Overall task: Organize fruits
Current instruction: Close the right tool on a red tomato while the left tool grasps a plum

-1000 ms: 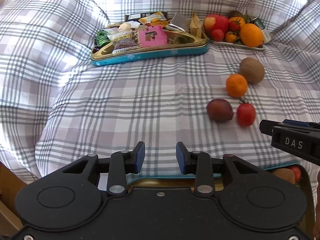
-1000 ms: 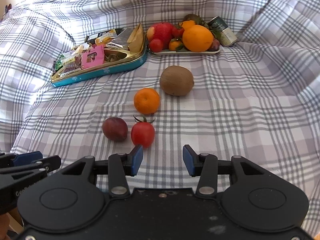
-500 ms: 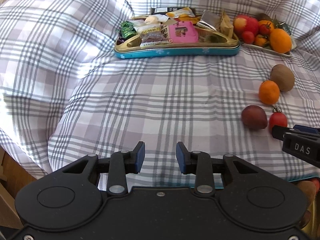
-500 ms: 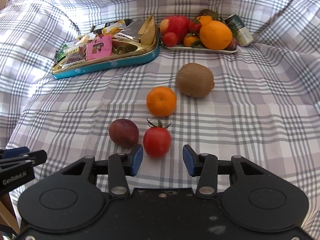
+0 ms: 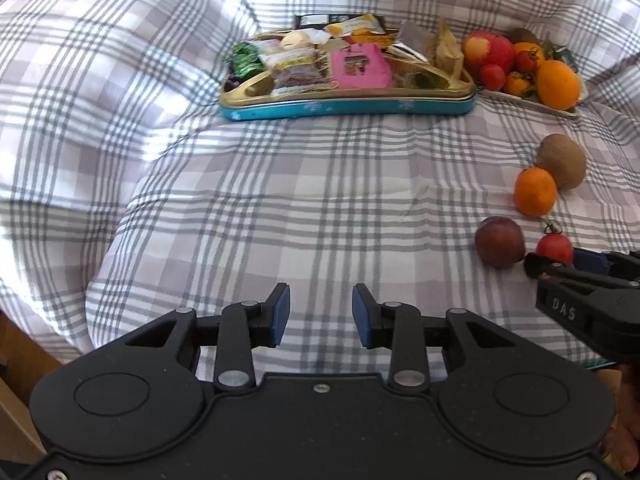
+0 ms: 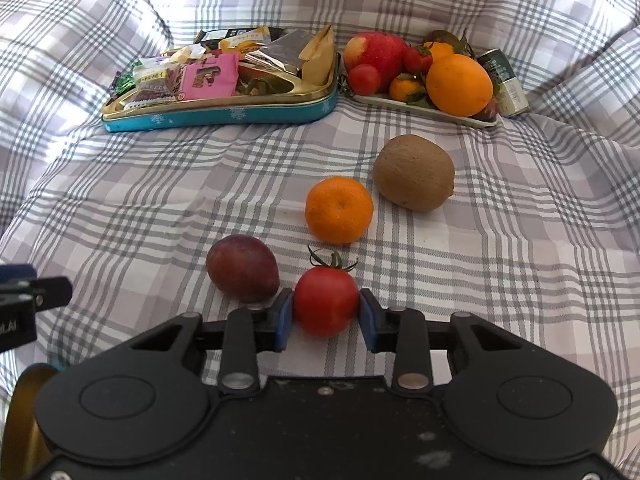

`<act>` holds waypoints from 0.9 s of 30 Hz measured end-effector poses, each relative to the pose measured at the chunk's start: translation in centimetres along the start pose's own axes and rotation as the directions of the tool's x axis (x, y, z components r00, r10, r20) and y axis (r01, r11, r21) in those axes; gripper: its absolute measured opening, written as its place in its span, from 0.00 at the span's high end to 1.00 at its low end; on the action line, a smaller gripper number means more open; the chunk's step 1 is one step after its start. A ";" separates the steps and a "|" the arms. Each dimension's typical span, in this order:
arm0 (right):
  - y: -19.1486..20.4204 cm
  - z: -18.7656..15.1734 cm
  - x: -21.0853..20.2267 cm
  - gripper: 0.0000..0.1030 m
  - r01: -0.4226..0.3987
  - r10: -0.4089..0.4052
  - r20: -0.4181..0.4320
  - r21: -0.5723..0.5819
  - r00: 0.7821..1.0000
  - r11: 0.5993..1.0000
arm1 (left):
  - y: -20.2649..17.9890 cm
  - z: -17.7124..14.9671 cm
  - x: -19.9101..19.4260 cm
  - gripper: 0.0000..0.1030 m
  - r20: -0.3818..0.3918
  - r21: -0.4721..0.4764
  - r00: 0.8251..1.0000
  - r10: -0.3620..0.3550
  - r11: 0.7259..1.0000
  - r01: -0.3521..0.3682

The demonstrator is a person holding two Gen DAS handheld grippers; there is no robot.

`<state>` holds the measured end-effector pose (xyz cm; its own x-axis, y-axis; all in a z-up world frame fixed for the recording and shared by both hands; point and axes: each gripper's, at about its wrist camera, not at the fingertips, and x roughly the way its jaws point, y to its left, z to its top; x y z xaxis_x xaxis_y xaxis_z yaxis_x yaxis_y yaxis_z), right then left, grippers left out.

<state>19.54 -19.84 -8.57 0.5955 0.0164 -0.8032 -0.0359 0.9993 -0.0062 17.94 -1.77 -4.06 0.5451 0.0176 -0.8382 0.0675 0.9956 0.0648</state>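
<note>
The right gripper (image 6: 326, 314) has just closed its blue pads on the cherry tomato (image 6: 326, 300), which sits on the plaid blanket (image 6: 500, 280) just beside a dark plum (image 6: 242, 270), w/ mandarin (image 6: 339, 209) & kiwi (image 6: 414, 178) beyond. Left gripper (image 5: 320, 312) hangs pressed to its narrowest, holding nothing. Risk: soft tomato splits if squeezed hard, or slips out on the way to the fruit tray (image 6: 424, 114).

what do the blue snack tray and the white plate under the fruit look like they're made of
Snack tray: apparently thin metal tin. Its gold inner rim shines and reflects, and the teal outer wall carries printed snowflakes with a glossy lacquered look.
White plate: a smooth, off-white, shallow rim with a faint sheen. It could be ceramic, melamine or plastic; only the edge shows, so I cannot tell which.
</note>
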 end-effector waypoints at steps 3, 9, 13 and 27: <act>-0.6 0.0 -0.4 0.65 -0.005 0.005 -0.002 0.022 1.000 1.000 | -0.8 0.4 -0.1 0.58 0.006 0.027 1.000 -0.025 0.999 0.025; -2.7 0.0 -1.8 0.65 0.021 -0.023 0.024 0.074 0.999 0.997 | -3.0 1.4 -0.2 0.58 -0.008 0.085 0.993 -0.115 0.990 0.115; -4.5 0.0 -2.5 0.65 0.040 -0.044 0.030 0.114 0.999 0.993 | -5.0 2.0 -0.2 0.58 -0.010 0.134 0.988 -0.152 0.979 0.152; -7.3 -0.8 -2.4 0.65 0.062 -0.069 0.030 0.173 0.997 0.983 | -8.7 3.8 2.1 0.58 -0.031 0.129 0.971 -0.238 0.962 0.240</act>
<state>17.72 -27.23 -7.09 0.6202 -0.0513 -0.7827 0.1410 0.9889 0.0469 21.69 -10.70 -4.26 0.4875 -0.2167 -0.8458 0.3032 0.9504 -0.0688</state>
